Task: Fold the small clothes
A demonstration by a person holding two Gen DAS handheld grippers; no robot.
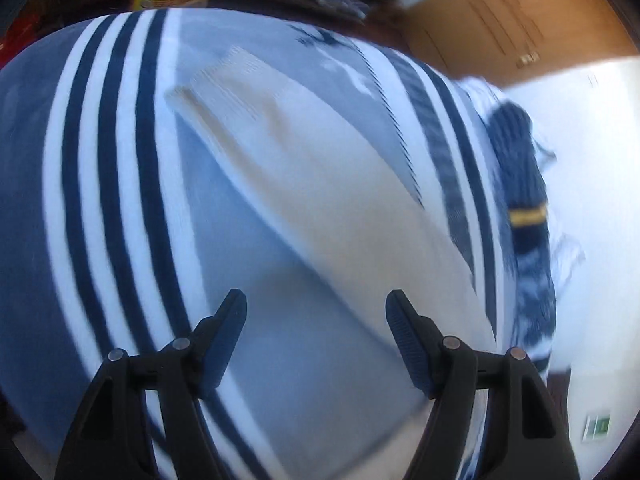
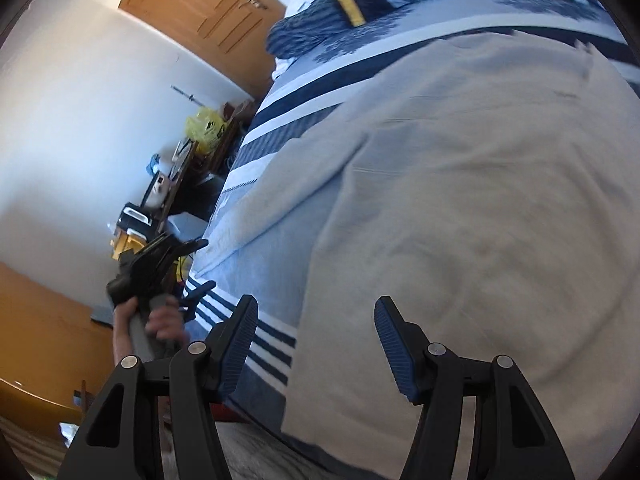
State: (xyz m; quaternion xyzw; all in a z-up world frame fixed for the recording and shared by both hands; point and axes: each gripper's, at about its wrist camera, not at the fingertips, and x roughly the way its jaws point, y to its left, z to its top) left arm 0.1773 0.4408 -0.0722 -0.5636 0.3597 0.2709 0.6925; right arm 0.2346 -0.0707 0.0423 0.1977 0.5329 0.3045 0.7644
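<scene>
A beige garment (image 2: pixel 460 208) lies spread flat on a blue bedcover with navy and white stripes (image 2: pixel 280 108). In the left wrist view the garment (image 1: pixel 304 184) runs diagonally, its ribbed hem at the upper left. My left gripper (image 1: pixel 316 320) is open and empty, hovering just above the bedcover beside the garment's edge. My right gripper (image 2: pixel 316 324) is open and empty, above the near edge of the garment. The left gripper also shows in the right wrist view (image 2: pixel 196 268), held in a hand at the bed's far side.
A folded navy cloth with a yellow band (image 1: pixel 524 216) lies at the bed's edge, also in the right wrist view (image 2: pixel 348 8). A wooden door (image 2: pixel 208 12), a white wall and a cluttered shelf with a yellow bag (image 2: pixel 204 124) stand beyond the bed.
</scene>
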